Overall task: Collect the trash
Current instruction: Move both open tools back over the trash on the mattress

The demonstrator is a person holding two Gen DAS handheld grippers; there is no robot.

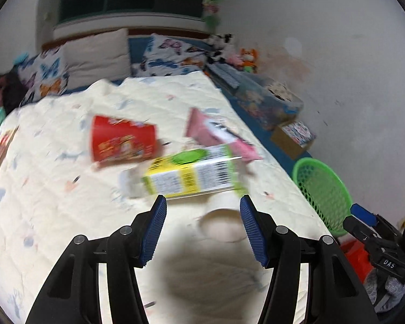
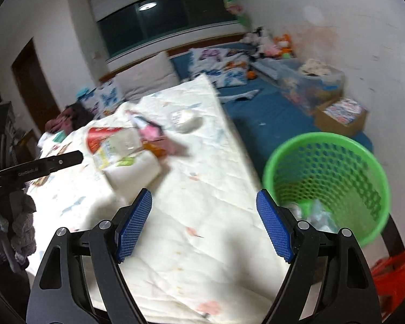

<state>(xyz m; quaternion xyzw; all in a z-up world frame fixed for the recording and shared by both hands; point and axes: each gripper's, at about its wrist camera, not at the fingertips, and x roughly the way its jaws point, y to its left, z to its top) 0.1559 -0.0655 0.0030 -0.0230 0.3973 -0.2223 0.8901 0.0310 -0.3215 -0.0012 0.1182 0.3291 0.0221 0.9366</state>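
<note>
Both grippers stand parted and empty over the cream quilt (image 2: 208,189). The left gripper (image 1: 202,210) faces the litter: a yellow-green carton (image 1: 191,175) at twelve o'clock, a red cup (image 1: 121,140) at eleven. Only the right gripper (image 2: 205,205) view looks into the green basket (image 2: 329,181) at three o'clock, showing crumpled scraps (image 2: 316,213) inside.

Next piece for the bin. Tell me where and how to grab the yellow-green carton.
Grip the yellow-green carton across its narrow faces, near mid-length, coming from above. It lies flat on its long side on the quilt, propped on white cups, so its ends are crowded. The left gripper looks open wide enough.
</note>
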